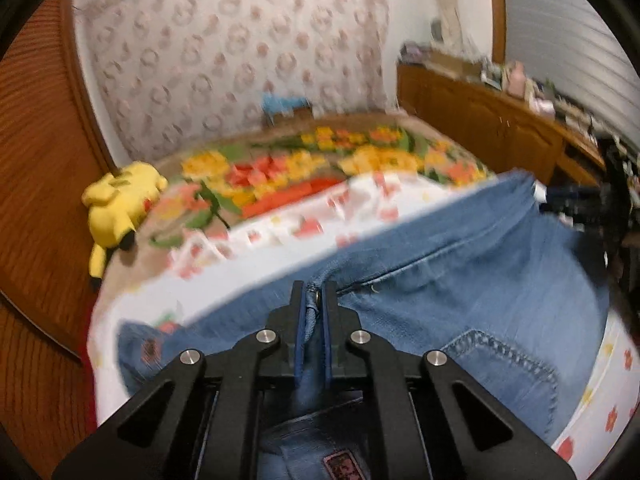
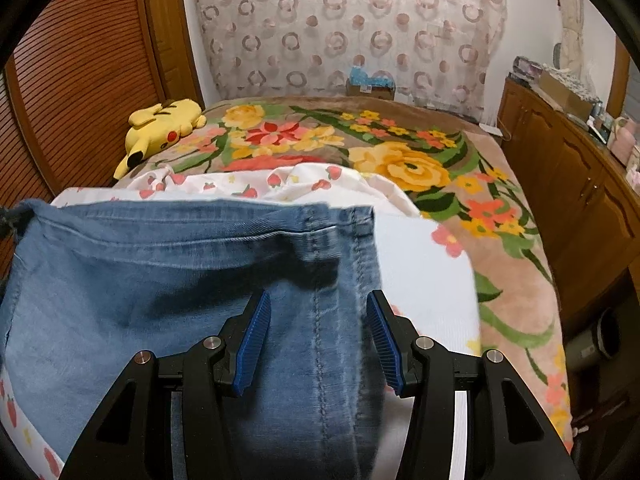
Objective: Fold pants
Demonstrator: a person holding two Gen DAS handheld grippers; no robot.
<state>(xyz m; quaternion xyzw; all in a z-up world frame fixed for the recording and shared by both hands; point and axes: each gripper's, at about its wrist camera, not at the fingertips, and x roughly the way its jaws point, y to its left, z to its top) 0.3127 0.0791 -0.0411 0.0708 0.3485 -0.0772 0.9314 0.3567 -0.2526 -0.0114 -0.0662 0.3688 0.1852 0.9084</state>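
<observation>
**A:** Where are the pants (image 1: 460,264) for you right now?

**B:** They're blue denim, spread over the near end of the bed on a white sheet (image 2: 424,264) printed with strawberries. In your left view a bunched edge with a small metal rivet runs up between the two fingers of your left gripper (image 1: 314,300). The jaws are clamped tight on that fold, pads pressing the cloth from both sides, and the denim hangs on below them toward the camera, where a dark label shows.

**A:** And my right one?

**B:** Your right gripper (image 2: 318,320) has its jaws standing apart, blue ribbed pads facing each other. A strip of the pants with a stitched seam passes straight between them, and the hemmed edge lies just beyond the tips. The right pad sits just beside the cloth's edge and the left pad over the cloth; I cannot tell whether either one touches. It grips nothing.

**A:** Can I see one gripper from the other?

**B:** At the far right of your left view there is a dark blurred shape at the upper corner of the denim; I cannot tell what it is. That view is smeared overall.

**A:** What lies around the pants?

**B:** Past the white sheet, a floral blanket (image 2: 404,160) in yellow, red and green covers the rest of the bed. A yellow plush toy (image 2: 160,124) lies at its far left corner, well apart from the pants. A ribbed wooden door (image 2: 80,92) stands on the left, a curtain (image 2: 344,28) with ring patterns hangs behind the bed, and a wooden cabinet (image 2: 568,168) with clutter on top runs along the right.
</observation>
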